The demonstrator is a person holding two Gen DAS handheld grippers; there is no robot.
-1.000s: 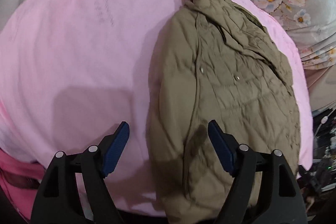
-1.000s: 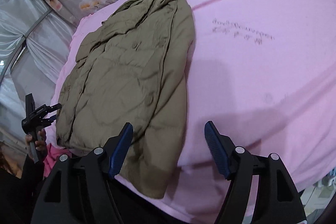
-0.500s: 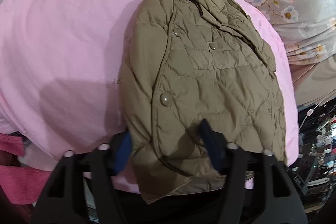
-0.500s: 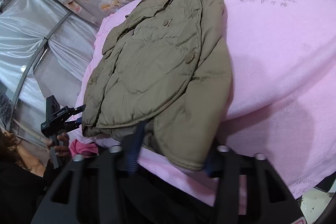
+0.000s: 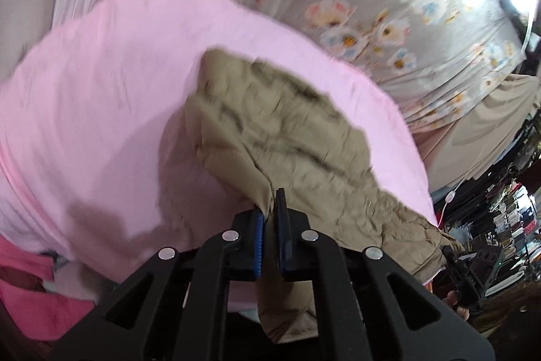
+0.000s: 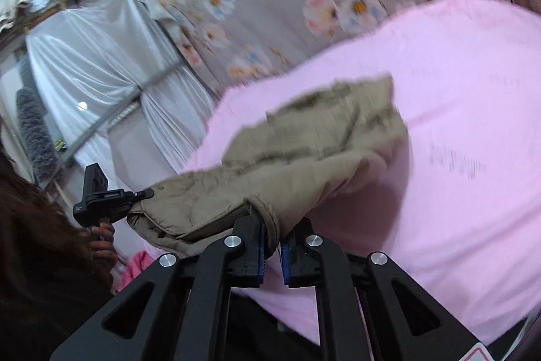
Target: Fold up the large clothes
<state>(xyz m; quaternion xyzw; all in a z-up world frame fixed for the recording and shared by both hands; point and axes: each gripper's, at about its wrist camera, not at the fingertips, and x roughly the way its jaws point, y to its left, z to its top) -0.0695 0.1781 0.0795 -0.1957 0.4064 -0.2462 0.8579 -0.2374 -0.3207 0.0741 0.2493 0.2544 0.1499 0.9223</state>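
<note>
An olive quilted jacket (image 5: 290, 131) lies on a pink cloth-covered table (image 5: 101, 90), its near hem lifted off the surface. My left gripper (image 5: 269, 208) is shut on the jacket's near hem, with fabric pinched between the blue pads. My right gripper (image 6: 271, 230) is shut on the other near corner of the jacket (image 6: 304, 158), which drapes over the fingers. The far collar end still rests on the pink table (image 6: 456, 124). In the right wrist view the left gripper (image 6: 101, 195) shows at the far edge of the hem.
A grey floral curtain (image 5: 389, 5) hangs behind the table. White drapes (image 6: 101, 73) hang at the left in the right wrist view. Pink fabric (image 5: 30, 286) lies below the table's near edge. Cluttered shelves (image 5: 507, 219) stand at the right.
Both grippers went from open over the jacket's near hem to shut on it. They have since lifted the hem up, and the jacket bunches toward the far end.
</note>
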